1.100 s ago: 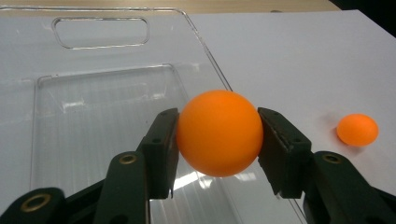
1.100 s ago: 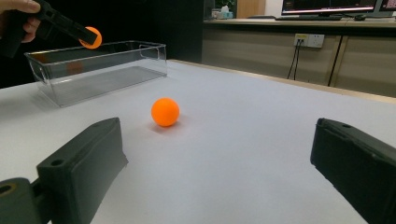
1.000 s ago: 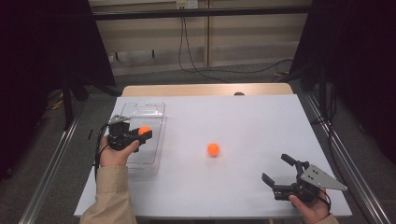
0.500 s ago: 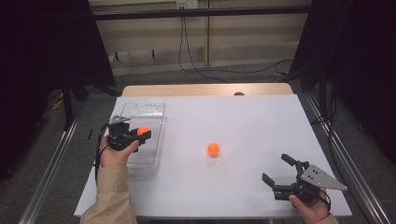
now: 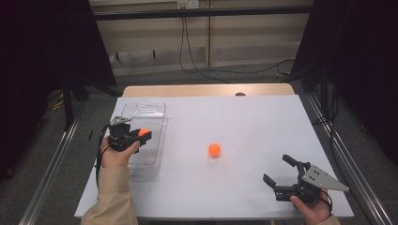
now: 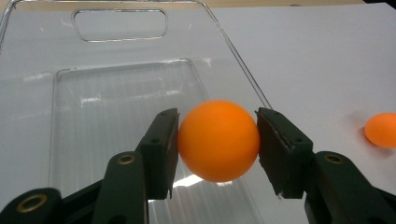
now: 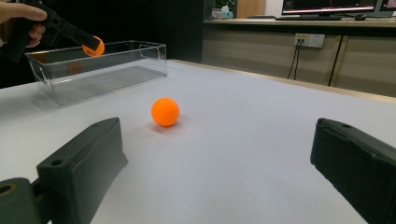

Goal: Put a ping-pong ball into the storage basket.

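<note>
My left gripper (image 5: 145, 134) is shut on an orange ball (image 6: 218, 141) and holds it just above the clear plastic tray (image 5: 141, 110) at the table's left side. Both black pads (image 6: 161, 149) press the ball's sides. A second orange ball (image 5: 214, 149) lies loose on the white table near the middle; the right gripper view has it ahead of the jaws (image 7: 165, 111). My right gripper (image 5: 277, 168) rests near the front right edge, open, with nothing between its jaws. It points toward the loose ball and stays well short of it.
The white table (image 5: 244, 117) has a wooden strip along its far edge. Dark curtains and metal rails flank both sides. The tray's floor (image 6: 116, 88) below the held ball is bare, with a handle cutout at its far end.
</note>
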Tool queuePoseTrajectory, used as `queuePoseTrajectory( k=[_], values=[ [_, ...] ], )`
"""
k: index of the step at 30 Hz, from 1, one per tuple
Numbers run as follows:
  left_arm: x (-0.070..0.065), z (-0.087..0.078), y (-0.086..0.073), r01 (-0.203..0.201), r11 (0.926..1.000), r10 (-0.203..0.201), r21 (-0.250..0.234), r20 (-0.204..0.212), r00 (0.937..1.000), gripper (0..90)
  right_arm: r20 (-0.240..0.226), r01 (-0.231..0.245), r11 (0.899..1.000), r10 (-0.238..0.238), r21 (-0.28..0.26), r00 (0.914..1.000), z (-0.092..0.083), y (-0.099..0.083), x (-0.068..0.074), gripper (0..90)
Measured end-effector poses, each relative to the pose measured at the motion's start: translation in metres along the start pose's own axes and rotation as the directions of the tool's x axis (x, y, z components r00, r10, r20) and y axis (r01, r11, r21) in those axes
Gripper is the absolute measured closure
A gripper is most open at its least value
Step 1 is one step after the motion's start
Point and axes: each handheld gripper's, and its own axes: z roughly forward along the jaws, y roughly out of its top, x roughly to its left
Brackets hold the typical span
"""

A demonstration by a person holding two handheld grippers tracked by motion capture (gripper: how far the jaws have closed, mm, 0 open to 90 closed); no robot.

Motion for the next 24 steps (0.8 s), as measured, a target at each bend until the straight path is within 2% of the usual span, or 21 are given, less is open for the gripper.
queuePoseTrajectory(
  k=[8,16,24],
  values=[
    [0.0005,-0.0006,-0.0002,0.004,1.0000,-0.004,-0.009,-0.007,1.0000,49.7,-0.001,0.002,1.000,-0.002,0.000,1.0000,-0.0001,0.0001,-0.0001,2.2],
    [-0.0023,-0.0011,0.0007,0.006,0.9999,-0.006,-0.015,0.007,1.0000,47.5,-0.001,0.004,1.000,-0.004,-0.001,1.0000,-0.0002,0.0002,-0.0002,2.2],
    [-0.0095,-0.0048,0.0050,-0.010,0.9996,0.011,-0.025,0.023,0.9997,37.2,-0.001,0.004,1.000,-0.004,0.000,1.0000,-0.0002,0.0002,-0.0004,2.2]
  ],
)
